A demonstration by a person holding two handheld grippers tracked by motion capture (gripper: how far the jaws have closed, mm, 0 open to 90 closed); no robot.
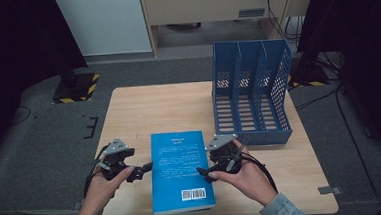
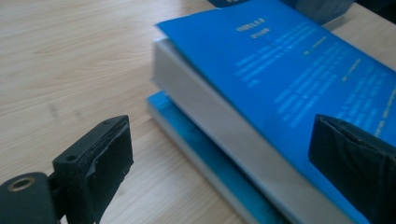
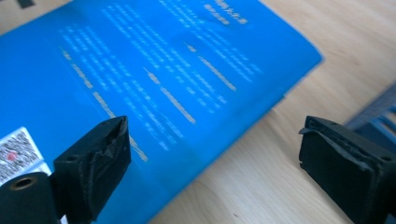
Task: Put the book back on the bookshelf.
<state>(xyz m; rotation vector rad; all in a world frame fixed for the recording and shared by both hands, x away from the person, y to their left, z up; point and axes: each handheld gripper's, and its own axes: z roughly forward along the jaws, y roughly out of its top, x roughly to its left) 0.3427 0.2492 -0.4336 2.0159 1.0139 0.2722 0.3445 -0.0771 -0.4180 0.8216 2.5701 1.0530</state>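
Count on the pale wooden worktop (image 1: pixel 143 110): one thick blue-covered paperback book (image 1: pixel 180 171) lying flat, back cover up, at the near edge; one blue perforated plastic file rack (image 1: pixel 251 91) with three slots at the far right. We hold two grippers. Left gripper (image 1: pixel 144 169) sits just beside the book's left edge, fingers (image 2: pixel 105 158) spread apart, holding nothing. Right gripper (image 1: pixel 204 173) at the book's right edge, fingers (image 3: pixel 100 158) likewise spread, empty.

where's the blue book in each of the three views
High view: the flat blue paperback book lies bottom centre, between the grippers.
Left gripper view: upper right, pages' edge facing the camera.
Right gripper view: upper left.
Shared landmark: the light wooden table under it.
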